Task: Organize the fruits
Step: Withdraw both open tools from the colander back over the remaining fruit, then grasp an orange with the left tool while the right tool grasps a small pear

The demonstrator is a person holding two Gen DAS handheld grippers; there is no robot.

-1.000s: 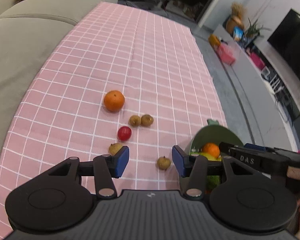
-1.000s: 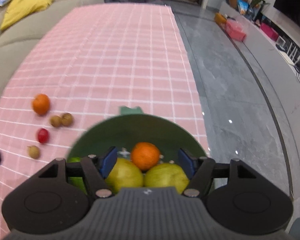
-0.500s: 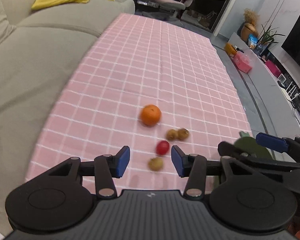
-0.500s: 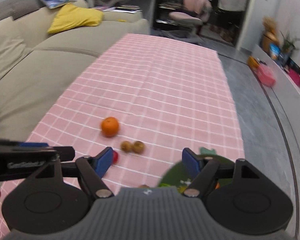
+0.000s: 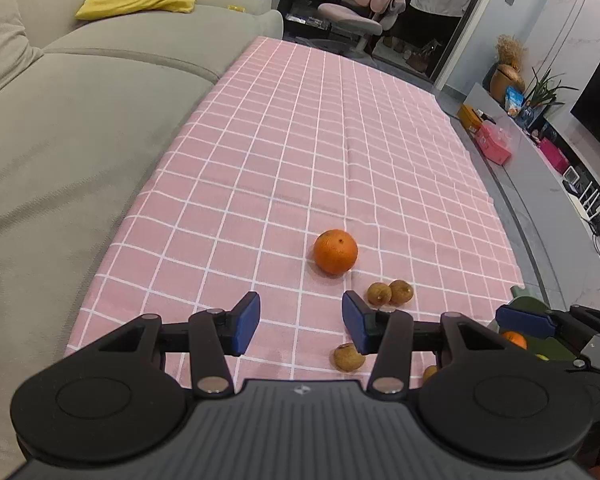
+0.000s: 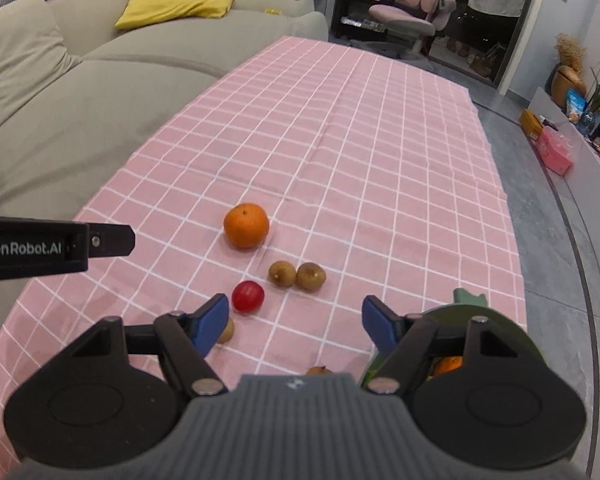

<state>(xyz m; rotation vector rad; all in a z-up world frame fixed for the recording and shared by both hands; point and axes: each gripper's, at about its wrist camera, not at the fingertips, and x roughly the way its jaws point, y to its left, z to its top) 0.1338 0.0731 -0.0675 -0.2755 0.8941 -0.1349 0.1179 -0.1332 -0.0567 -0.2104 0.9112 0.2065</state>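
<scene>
An orange [image 5: 335,251] lies on the pink checked cloth [image 5: 300,140], with two brown longans [image 5: 390,293] just right of it. My left gripper [image 5: 300,312] hangs open over bare cloth in front of the orange, nothing between its fingers; another longan [image 5: 347,357] sits under its right finger. In the right wrist view the orange [image 6: 246,225], the longan pair [image 6: 297,275] and a red cherry tomato [image 6: 248,296] lie ahead of my right gripper [image 6: 296,316], whose jaws are closing on nothing. The green bowl [image 6: 480,316] holding an orange [image 6: 446,364] is at its right finger.
A beige sofa [image 5: 60,140] runs along the cloth's left side. Grey floor [image 6: 560,240] drops off past the right edge, with boxes and a TV unit beyond. A pink chair [image 5: 360,12] stands at the far end. One more longan [image 6: 319,370] lies near the bowl.
My right gripper has left the bowl and swung left over the loose fruit. My left gripper has shifted left, so the orange and longans now sit to its right.
</scene>
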